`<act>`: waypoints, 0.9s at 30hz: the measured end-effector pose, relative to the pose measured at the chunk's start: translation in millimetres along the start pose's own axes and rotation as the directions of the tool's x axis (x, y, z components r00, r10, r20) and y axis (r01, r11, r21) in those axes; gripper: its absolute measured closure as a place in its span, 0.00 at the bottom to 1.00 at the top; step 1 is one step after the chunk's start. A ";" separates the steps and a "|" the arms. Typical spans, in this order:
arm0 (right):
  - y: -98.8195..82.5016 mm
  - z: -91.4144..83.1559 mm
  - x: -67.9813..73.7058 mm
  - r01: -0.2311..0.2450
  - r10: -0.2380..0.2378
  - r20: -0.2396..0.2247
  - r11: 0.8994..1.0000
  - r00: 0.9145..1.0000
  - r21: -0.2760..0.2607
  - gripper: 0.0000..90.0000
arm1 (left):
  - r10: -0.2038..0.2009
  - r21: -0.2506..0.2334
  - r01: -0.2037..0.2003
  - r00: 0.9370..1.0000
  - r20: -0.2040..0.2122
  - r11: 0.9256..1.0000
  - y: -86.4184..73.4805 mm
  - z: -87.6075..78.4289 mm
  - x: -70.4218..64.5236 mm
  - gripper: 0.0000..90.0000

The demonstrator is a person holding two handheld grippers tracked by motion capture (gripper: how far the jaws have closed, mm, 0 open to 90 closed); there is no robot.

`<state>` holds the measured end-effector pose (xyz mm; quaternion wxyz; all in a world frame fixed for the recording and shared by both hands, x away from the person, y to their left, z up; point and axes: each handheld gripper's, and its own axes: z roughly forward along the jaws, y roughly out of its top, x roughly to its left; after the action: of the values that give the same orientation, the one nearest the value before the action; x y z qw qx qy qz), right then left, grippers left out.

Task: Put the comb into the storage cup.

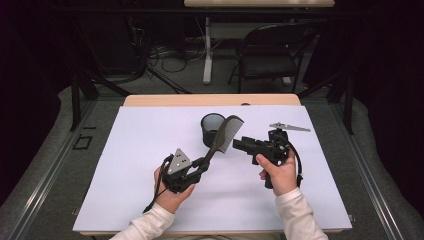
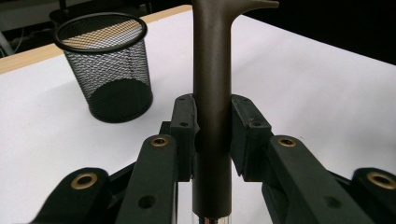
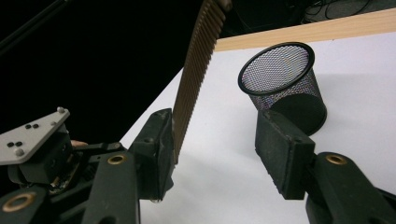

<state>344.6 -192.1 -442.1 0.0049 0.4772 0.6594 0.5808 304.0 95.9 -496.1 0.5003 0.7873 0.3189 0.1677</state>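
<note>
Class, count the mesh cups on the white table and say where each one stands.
1. The mesh cup stands upright near the far middle of the white table, just behind the comb.

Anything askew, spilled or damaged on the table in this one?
Nothing stands out. The black wire-mesh cup stands upright and unspilled on the white table sheet; the left gripper clamps the brown plastic comb by its handle, intact.

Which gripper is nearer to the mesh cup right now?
Right, by a little. The right gripper hangs open just right of the mesh cup, level with its base. The left gripper sits lower toward the person, shut on the comb handle.
</note>
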 end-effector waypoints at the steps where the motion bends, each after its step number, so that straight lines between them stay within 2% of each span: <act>1: 0.0 0.0 0.0 0.000 0.000 0.000 1.000 1.000 0.000 0.53 | 0.006 0.004 -0.006 1.000 -0.001 1.000 -0.2 0.5 -0.7 0.81; 21: 1.5 -5.6 -11.1 -0.067 0.067 -0.004 0.998 0.998 -0.023 0.65 | 0.051 0.035 -0.053 0.998 0.040 0.998 -5.2 8.9 -17.4 0.81; 27: 1.5 -6.4 -13.7 -0.077 0.077 -0.004 0.997 0.997 -0.023 0.68 | 0.054 0.041 -0.056 0.997 0.048 0.998 -6.4 10.7 -20.0 0.81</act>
<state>349.3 -205.9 -446.3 -0.0133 0.5013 0.6337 0.5890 293.3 77.1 -505.4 0.4861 0.8098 0.2888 0.1563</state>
